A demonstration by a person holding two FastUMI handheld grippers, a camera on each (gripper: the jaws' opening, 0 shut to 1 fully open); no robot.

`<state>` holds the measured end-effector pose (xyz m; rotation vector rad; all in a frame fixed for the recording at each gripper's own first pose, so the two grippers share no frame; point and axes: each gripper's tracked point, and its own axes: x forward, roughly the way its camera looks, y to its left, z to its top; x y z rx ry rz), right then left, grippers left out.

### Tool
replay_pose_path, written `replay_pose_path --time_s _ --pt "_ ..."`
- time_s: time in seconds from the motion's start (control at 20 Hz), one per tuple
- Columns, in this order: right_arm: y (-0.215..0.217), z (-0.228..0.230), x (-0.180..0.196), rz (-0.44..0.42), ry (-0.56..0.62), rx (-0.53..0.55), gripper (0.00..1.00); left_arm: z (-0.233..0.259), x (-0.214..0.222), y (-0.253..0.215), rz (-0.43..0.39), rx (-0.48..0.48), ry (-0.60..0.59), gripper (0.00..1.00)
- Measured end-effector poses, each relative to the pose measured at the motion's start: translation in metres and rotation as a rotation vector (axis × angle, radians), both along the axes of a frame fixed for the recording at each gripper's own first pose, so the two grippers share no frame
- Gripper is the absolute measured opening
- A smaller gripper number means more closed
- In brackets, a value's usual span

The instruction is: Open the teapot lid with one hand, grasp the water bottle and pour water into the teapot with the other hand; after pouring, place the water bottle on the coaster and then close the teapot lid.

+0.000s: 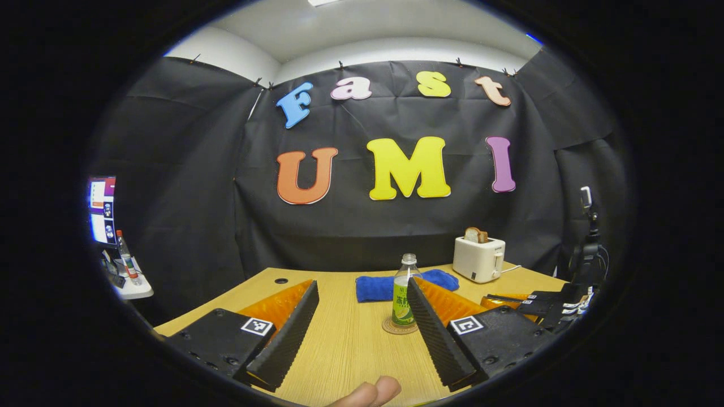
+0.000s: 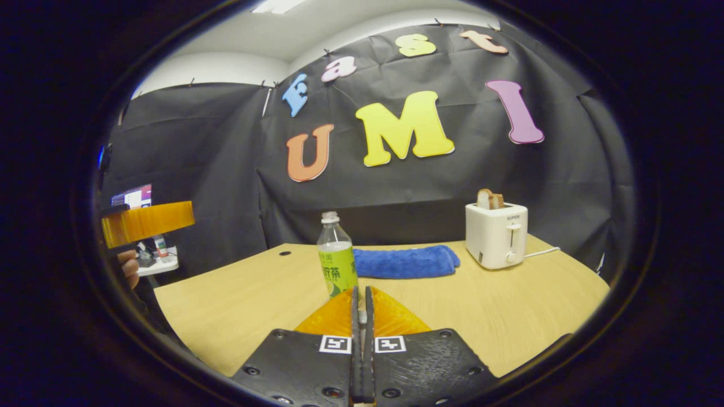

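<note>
A clear water bottle (image 1: 403, 294) with a green label stands upright on a round coaster (image 1: 396, 328) mid-table. In the left gripper view my left gripper (image 1: 362, 287) is open wide, and its right finger covers the bottle's right side. Nothing sits between its fingers. A person's fingertips (image 1: 367, 392) show at the bottom edge. My right gripper (image 2: 362, 293) is shut with nothing in it, its tips low in front of the bottle (image 2: 337, 261). The right gripper (image 1: 512, 299) also appears at the table's right. The left gripper (image 2: 147, 221) hangs high at the left, held by a hand (image 2: 130, 271).
A folded blue towel (image 1: 376, 287) (image 2: 405, 262) lies behind the bottle. A white toaster (image 1: 478, 259) (image 2: 496, 235) holding a slice of bread stands at the back right, its cord trailing right. The wooden table (image 2: 237, 311) has a cable hole (image 1: 281, 280). A camera stand (image 1: 587, 237) is off the right edge.
</note>
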<state>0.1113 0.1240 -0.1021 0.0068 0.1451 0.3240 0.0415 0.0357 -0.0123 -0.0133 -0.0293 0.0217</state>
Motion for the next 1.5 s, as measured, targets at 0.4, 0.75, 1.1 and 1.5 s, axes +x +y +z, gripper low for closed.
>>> replay_pose_path --time_s 0.4,0.75,1.1,1.5 --pt "0.02 -0.032 0.016 0.008 0.017 -0.021 0.0 0.013 -0.01 0.016 -0.027 -0.041 -0.025 0.98" --pt "0.013 -0.068 0.027 -0.029 0.077 -0.041 0.0 0.009 -0.008 0.011 -0.048 -0.029 -0.016 0.98" --pt "0.012 -0.061 0.025 -0.043 0.07 -0.03 0.12 0.007 -0.008 0.006 -0.058 -0.022 -0.009 0.98" --pt "0.007 -0.01 0.002 -0.061 -0.006 -0.052 0.88 0.007 -0.009 0.009 -0.042 -0.033 -0.003 0.98"
